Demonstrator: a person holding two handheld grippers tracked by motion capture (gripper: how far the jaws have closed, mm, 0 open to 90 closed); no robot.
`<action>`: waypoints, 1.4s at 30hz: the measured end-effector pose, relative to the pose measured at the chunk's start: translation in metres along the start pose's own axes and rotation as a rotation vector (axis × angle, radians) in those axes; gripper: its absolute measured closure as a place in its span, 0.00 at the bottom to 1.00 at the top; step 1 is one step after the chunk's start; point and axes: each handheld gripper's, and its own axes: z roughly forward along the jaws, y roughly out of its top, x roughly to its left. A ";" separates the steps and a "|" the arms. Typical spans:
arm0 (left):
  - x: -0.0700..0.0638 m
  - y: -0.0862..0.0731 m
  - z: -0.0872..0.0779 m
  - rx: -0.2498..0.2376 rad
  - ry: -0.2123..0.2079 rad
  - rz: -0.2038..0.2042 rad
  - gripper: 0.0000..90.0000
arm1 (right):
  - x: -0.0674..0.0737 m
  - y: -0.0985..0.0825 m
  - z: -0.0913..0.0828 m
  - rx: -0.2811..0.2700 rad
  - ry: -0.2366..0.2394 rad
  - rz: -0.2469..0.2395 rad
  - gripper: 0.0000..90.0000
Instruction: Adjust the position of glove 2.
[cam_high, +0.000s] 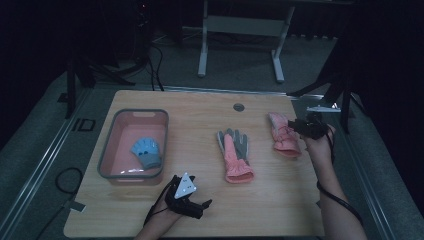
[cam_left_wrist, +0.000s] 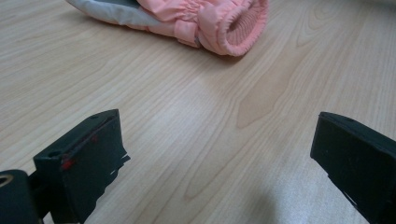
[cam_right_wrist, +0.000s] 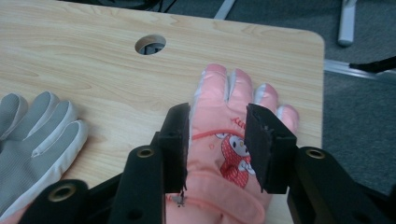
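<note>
A pink glove with a cartoon print (cam_high: 282, 137) (cam_right_wrist: 217, 149) lies flat near the table's right edge, fingers pointing away. My right gripper (cam_high: 298, 127) (cam_right_wrist: 217, 116) hovers over its back. The jaws stand apart on either side of the print, and the pads do not press on the cloth. A second glove, pink with a grey palm (cam_high: 234, 152) (cam_right_wrist: 37, 135), lies mid-table. Its pink cuff (cam_left_wrist: 233, 25) lies ahead of my left gripper (cam_high: 200, 194) (cam_left_wrist: 217, 140), which rests near the front edge, wide open with only bare wood between its jaws.
A pink basin (cam_high: 107, 150) at the left holds a small blue glove (cam_high: 146, 151). A cable hole (cam_high: 238, 107) (cam_right_wrist: 150, 44) sits near the table's far edge. The right edge of the table is close beside the right glove. White desk legs (cam_high: 202, 50) stand on the floor beyond.
</note>
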 end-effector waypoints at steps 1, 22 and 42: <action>0.000 0.000 0.000 0.001 -0.002 0.001 0.03 | -0.001 0.001 0.004 0.000 0.008 -0.002 0.65; 0.001 0.000 0.000 0.012 -0.008 -0.013 0.03 | -0.010 -0.034 0.060 0.134 -0.041 0.062 0.95; 0.000 0.000 0.000 0.017 0.006 -0.002 0.03 | 0.048 -0.024 -0.042 0.011 -0.065 0.091 0.98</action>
